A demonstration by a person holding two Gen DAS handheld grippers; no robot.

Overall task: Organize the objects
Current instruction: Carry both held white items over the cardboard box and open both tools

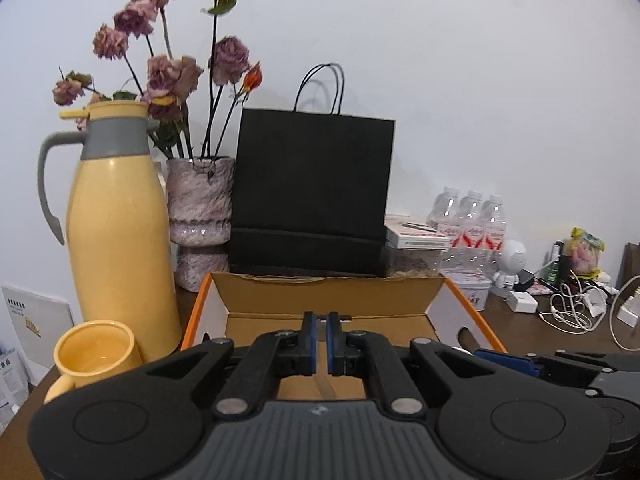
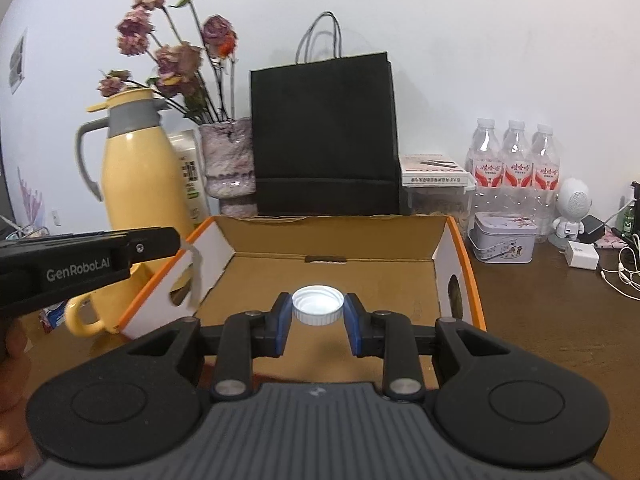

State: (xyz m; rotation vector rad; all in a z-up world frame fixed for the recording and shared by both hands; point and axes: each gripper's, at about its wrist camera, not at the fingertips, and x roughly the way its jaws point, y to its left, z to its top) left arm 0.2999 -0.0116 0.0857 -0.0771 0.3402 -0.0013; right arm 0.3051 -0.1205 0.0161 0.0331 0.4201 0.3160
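Carrying round white ribbed plastic bottle cap (image 2: 318, 305), pinched between right gripper (image 2: 318, 312) jaws, above open orange-edged cardboard box (image 2: 400, 276). Left gripper (image 1: 320, 344) jaws closed, empty. Next, probably: lower into box, release.

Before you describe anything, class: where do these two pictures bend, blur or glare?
Left wrist view: the fisheye bows the tall yellow thermos jug inward, with dark rounded corners. Right wrist view: the dried purple flowers smear softly, and the white plastic bottle cap in the right tool glares nearly featureless.
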